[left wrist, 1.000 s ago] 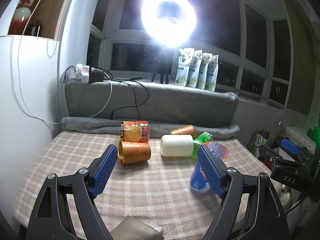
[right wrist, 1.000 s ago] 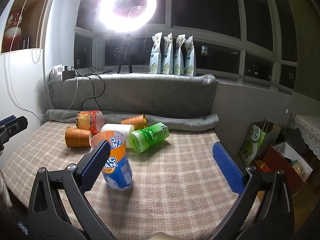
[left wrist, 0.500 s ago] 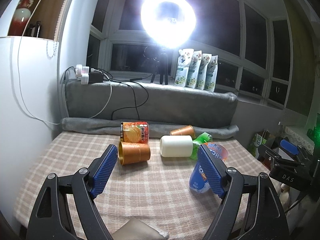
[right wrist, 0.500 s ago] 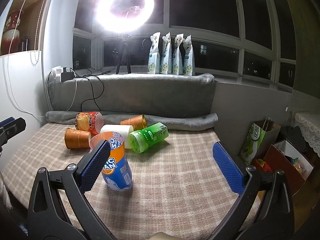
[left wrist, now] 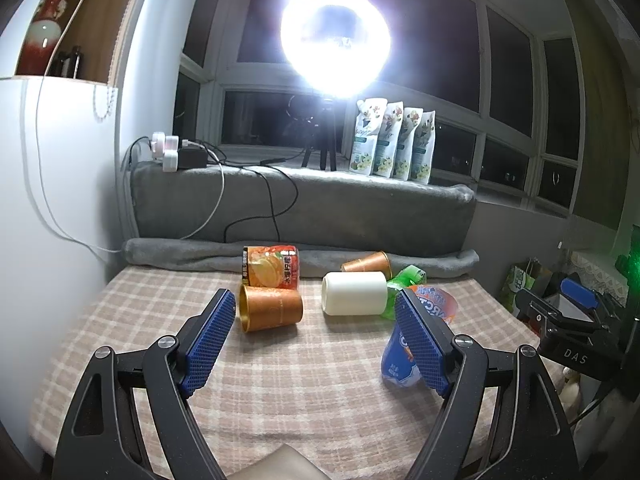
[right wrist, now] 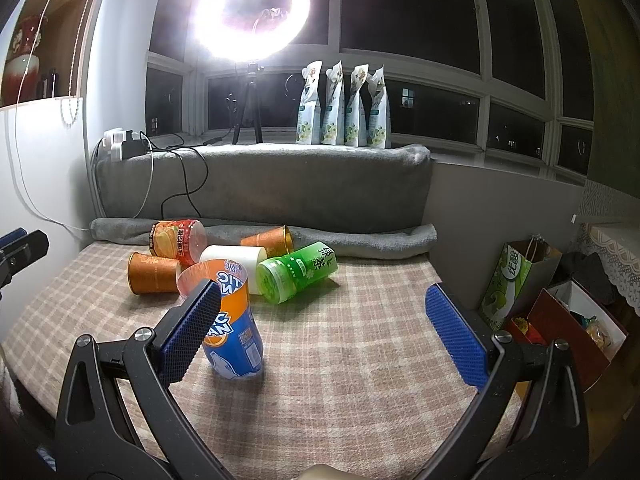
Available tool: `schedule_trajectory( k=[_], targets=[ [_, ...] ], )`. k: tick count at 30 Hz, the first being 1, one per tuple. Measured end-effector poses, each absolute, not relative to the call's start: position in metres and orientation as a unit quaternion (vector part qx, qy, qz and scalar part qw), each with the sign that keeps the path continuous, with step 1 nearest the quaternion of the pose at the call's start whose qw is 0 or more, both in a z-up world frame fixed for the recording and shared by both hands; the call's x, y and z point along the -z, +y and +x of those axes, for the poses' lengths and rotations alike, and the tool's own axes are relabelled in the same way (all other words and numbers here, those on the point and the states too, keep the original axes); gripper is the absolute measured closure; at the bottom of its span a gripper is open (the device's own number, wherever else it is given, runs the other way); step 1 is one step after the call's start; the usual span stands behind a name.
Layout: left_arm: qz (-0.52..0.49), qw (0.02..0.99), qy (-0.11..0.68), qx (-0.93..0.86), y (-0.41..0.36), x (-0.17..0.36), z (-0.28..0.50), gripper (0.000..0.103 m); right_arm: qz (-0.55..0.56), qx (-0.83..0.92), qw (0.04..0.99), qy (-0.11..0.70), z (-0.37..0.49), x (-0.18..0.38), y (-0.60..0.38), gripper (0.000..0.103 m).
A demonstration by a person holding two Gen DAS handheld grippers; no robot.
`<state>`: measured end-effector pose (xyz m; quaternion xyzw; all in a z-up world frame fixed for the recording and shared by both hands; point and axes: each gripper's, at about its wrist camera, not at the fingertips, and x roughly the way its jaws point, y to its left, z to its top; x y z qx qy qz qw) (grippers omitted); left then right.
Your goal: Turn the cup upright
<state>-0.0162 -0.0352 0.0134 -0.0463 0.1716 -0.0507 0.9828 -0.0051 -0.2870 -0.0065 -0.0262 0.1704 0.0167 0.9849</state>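
Several cups sit on a checked cloth. A blue-and-orange cup stands upright at the front; it also shows in the left wrist view. Lying on their sides are a gold cup, a white cup, a green cup, an orange printed cup and a second gold cup. My left gripper is open and empty, short of the gold and white cups. My right gripper is open and empty, with its left finger beside the upright cup.
A grey rolled blanket and a grey padded back bound the far side. A white wall is at the left. Bags and boxes stand beyond the right edge. A ring light glares above.
Both grippers have shifted very slightly; the cups have not moved and both grippers stay open.
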Motion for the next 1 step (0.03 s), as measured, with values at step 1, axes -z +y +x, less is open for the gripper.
schedule_trajectory(
  k=[1],
  targets=[
    [-0.043, 0.983, 0.170, 0.051, -0.0358, -0.0134, -0.0163, 0.021, -0.026, -0.016, 0.985, 0.171, -0.0052, 0.0074, -0.2875, 0.000]
  ],
)
